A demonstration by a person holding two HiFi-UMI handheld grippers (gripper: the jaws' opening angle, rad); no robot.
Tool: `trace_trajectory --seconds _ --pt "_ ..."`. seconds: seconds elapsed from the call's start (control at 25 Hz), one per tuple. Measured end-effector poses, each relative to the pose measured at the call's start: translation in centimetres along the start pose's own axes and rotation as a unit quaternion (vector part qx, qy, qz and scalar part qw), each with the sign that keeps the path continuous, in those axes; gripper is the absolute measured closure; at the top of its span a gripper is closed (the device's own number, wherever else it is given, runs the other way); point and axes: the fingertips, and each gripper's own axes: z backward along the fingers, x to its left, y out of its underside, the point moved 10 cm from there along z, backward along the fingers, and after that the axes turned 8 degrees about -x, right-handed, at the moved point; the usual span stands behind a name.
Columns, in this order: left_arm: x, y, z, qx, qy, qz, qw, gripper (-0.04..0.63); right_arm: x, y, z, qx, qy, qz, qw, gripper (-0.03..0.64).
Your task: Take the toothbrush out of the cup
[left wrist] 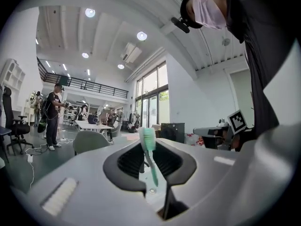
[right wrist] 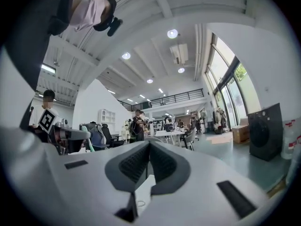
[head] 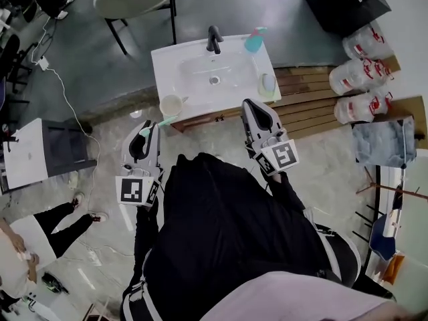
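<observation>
Only your head view shows the cup (head: 172, 104). Your left gripper (left wrist: 148, 147) clamps the teal toothbrush (left wrist: 147, 136); your right gripper (right wrist: 149, 144) is closed, empty.

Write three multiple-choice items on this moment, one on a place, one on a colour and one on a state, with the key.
1. Where does the cup stand?
A. On the washbasin top, at its near left corner in the head view
B. On the floor
C. Inside the basin

2. What colour is the toothbrush?
A. Red
B. Teal
C. Black

3. How is the right gripper?
A. Shut on the cup
B. Jaws wide apart
C. Jaws together, nothing between them

Key:
1 A: the head view shows the cup on the white top, beside the basin.
2 B: the left gripper clamps the toothbrush, and its own view shows it teal.
3 C: the right gripper view shows the pads meeting with nothing between them.
</observation>
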Motion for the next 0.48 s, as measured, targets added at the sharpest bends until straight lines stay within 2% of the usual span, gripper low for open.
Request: trace_trajectory --seconds 0.24,0.48 --pt "-0.8 -1.0 0.8 -0.002 0.009 0.001 1.0000 0.534 0.2 -1.4 1.6 -0.035 0.009 -0.016 0.999 0.615" --pt "-0.6 -1.0 0.7 -0.004 0.008 -0.008 0.9999 0.534 0.7 -1.4 2.2 -0.022 0.012 -0.003 1.000 0.617"
